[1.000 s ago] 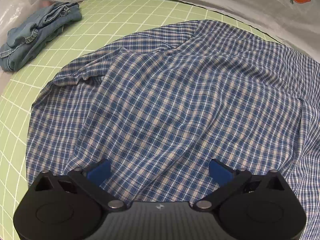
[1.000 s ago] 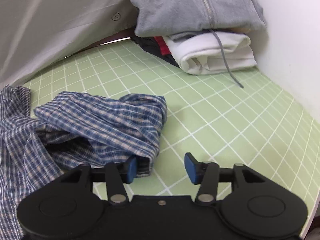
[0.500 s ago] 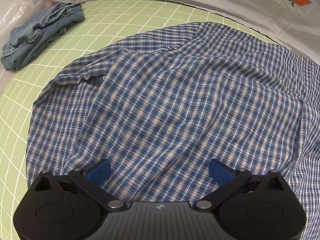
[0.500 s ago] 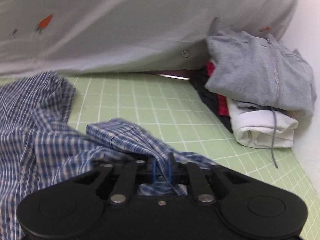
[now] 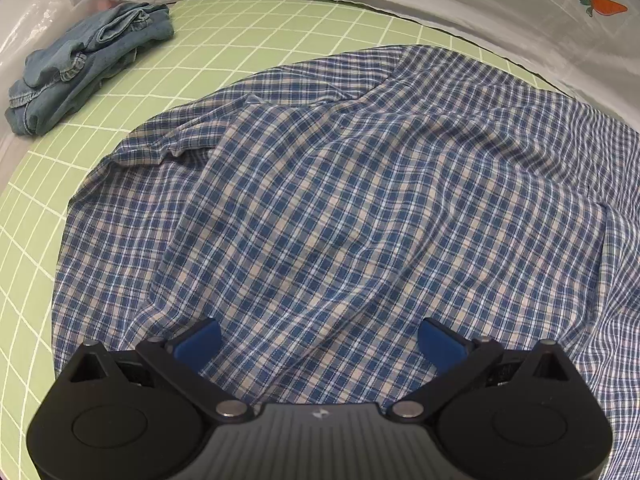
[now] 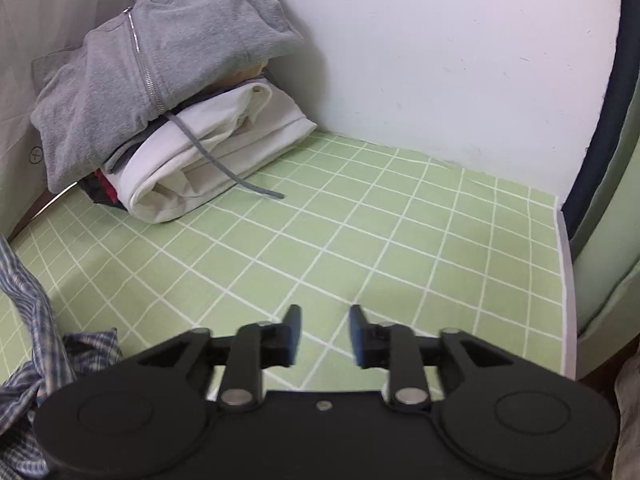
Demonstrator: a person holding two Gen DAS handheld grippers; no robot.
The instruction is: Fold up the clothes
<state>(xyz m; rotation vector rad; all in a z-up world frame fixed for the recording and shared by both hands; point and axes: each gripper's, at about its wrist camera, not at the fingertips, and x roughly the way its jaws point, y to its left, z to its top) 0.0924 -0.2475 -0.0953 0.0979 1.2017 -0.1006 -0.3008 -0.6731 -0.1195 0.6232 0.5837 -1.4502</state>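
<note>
Opening again with nothing between its jaws, the right gripper [image 6: 323, 336] is swinging off the released plaid shirt [image 6: 36, 368] sleeve, while the left gripper [image 5: 319, 344] is hovering spread wide over the shirt body.

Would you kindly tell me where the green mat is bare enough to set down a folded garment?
Bare mat lies between the stacked clothes and the white wall, and between the denim bundle and the plaid shirt. The shirt crowds the middle.
</note>
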